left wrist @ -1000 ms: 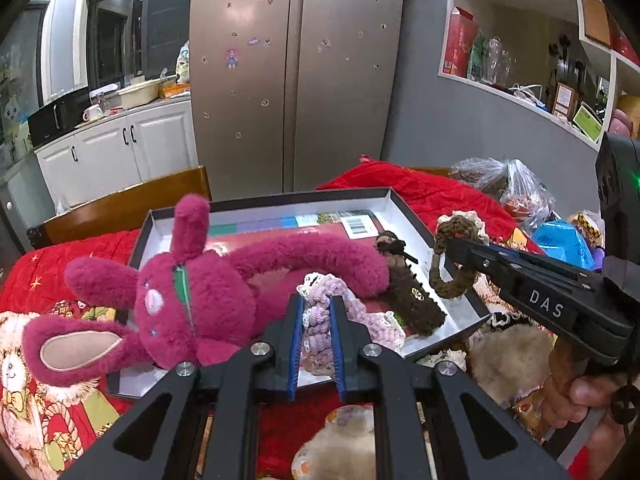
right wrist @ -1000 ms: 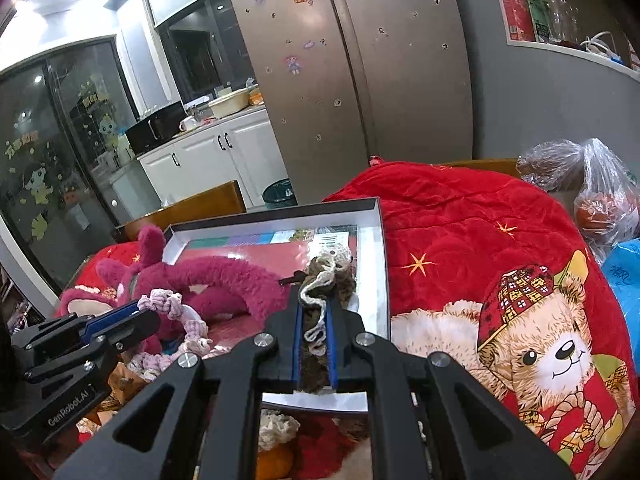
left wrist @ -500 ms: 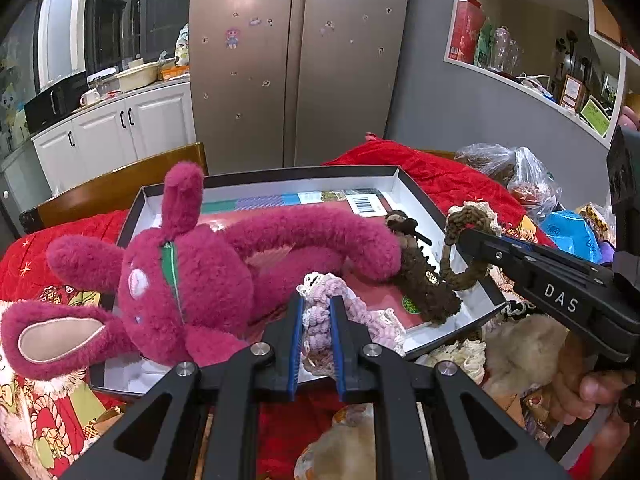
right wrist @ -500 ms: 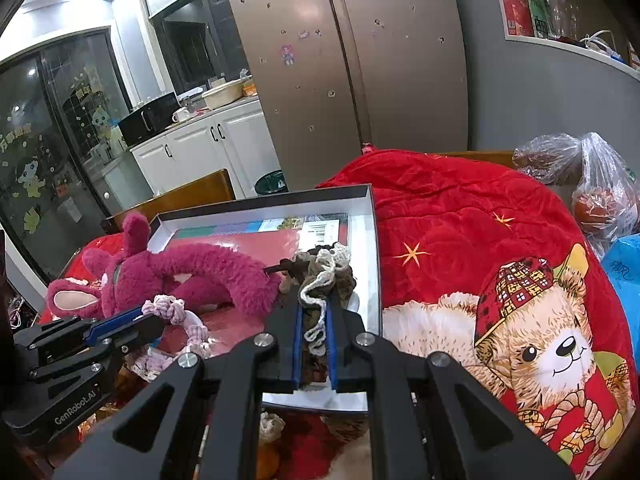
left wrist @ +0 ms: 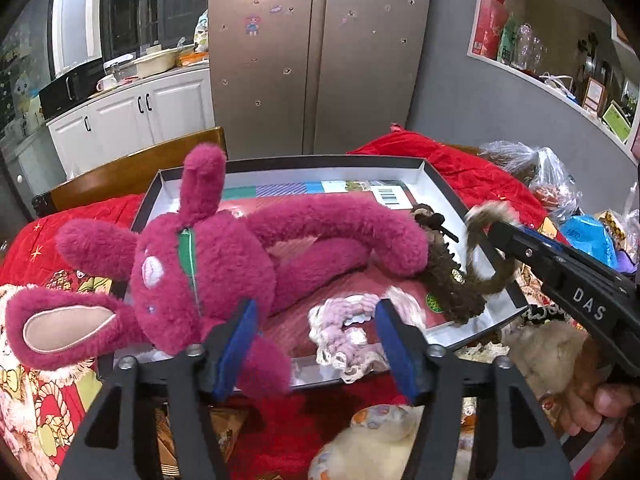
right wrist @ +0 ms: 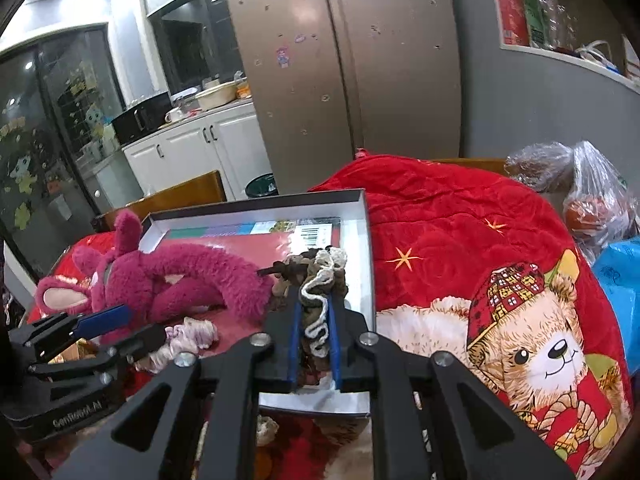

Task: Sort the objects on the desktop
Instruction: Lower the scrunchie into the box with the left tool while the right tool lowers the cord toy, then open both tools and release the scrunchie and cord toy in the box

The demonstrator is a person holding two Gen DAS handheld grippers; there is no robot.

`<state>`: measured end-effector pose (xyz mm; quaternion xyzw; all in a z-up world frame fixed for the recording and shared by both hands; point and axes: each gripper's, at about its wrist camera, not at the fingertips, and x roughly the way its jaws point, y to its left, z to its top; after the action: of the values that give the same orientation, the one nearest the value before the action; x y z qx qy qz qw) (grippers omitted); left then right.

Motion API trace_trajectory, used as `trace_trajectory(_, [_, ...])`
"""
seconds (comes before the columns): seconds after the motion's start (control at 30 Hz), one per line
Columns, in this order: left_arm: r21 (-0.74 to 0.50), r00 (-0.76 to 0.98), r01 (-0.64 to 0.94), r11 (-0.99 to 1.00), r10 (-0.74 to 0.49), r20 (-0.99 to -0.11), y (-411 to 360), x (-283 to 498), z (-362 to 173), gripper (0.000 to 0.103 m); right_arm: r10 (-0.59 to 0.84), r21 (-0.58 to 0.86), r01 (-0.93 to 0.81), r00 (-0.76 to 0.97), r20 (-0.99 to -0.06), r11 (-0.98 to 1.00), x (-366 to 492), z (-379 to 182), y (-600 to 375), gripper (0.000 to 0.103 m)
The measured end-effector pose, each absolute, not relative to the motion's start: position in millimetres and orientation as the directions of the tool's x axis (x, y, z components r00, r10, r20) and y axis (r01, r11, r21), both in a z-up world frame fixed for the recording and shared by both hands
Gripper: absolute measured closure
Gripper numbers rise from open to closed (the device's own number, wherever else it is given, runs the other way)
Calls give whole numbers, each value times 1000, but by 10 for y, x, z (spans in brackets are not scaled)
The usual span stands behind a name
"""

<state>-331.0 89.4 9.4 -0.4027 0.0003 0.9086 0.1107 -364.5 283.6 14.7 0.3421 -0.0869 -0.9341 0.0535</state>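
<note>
The pink bunny (left wrist: 208,272) and pale pink knit (left wrist: 348,332) lie in the box (left wrist: 436,184). The left tongs (left wrist: 316,344) are opening, gripping nothing. The right tongs (right wrist: 314,340) are opening around the brown knit (right wrist: 316,280), maybe still pinching it; fluffy things (left wrist: 380,440) wait outside.

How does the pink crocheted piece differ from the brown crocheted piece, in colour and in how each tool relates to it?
Colour: the pink crocheted piece is pale pink and white; the brown crocheted piece is dark brown with cream trim.
Grip: the left tool is opening, its pads clear of the pink piece, which lies free in the box; the right tool is only starting to open, the brown piece between its pads.
Both are yarn items over the box.
</note>
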Motion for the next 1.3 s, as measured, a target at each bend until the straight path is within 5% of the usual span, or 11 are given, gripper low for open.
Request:
trace_trajectory(0.07, [-92,-645,-196,-976,199,-738,893,-3317,87,36,-177,227,42,-767,-617,-973,-3635,166,2878,43])
trace_trajectory(0.13, [-80,-641,-196,-977,189,-743,906,-3319,85,36,-233,288,68,-771,-593,-955,-3620,194,2919,20])
trace_trajectory(0.23, [-55,-642,-201,-978,174,-747,943,-3309,84,29,-254,315,76,-781,-571,-946,-3592,249,2918,0])
trace_trajectory(0.43, [-39,-636,-198,-979,159,-755,983,-3317,78,17,-220,249,86,-782,-583,-965,-3589,313,2815,0])
trace_trajectory(0.53, [-112,-617,-226,-968,232,-752,946,-3324,82,0,-213,240,82,-775,-595,-967,-3616,276,2812,0])
trace_trajectory(1.3, [-63,-667,-202,-977,184,-722,903,-3279,193,0,-238,243,115,-785,-572,-963,-3540,368,2821,0])
